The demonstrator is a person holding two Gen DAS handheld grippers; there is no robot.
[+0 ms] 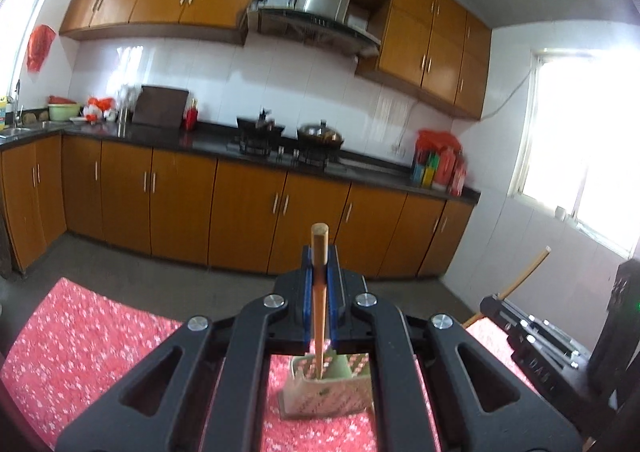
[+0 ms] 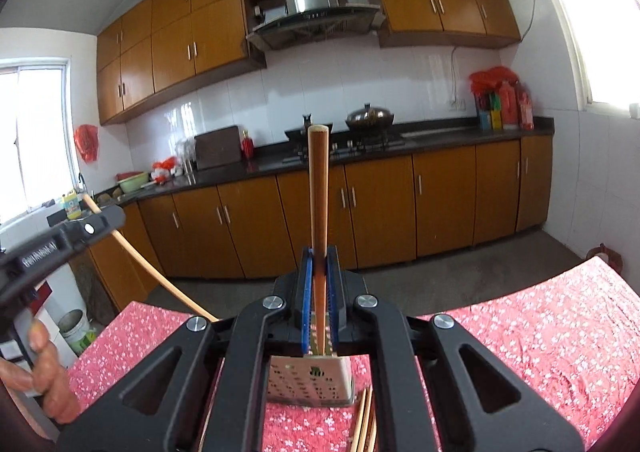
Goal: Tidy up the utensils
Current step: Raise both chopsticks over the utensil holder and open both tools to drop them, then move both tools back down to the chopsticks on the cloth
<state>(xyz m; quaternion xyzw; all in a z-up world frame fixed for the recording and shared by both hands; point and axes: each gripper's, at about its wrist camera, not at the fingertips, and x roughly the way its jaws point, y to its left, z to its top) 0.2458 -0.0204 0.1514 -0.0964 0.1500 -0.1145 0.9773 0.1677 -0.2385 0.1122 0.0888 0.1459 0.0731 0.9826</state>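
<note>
My left gripper (image 1: pixel 319 256) is shut on a wooden chopstick (image 1: pixel 319 248) held upright, its lower end inside a pale green perforated utensil holder (image 1: pixel 328 388) on the red floral tablecloth (image 1: pixel 92 332). My right gripper (image 2: pixel 319 256) is shut on another wooden chopstick (image 2: pixel 319 188), upright above the same holder (image 2: pixel 310 382). The left gripper's body (image 2: pixel 60 244) and its chopstick (image 2: pixel 152 272) show at the left of the right wrist view. The right gripper's body (image 1: pixel 532 336) and its chopstick (image 1: pixel 524 272) show at the right of the left wrist view.
Several loose chopsticks (image 2: pixel 366 424) lie on the cloth just right of the holder. A person's hand (image 2: pixel 48 380) is at the lower left. Beyond the table are orange kitchen cabinets (image 2: pixel 360 208), a dark counter (image 1: pixel 200 140) with a stove and wok (image 1: pixel 320 134).
</note>
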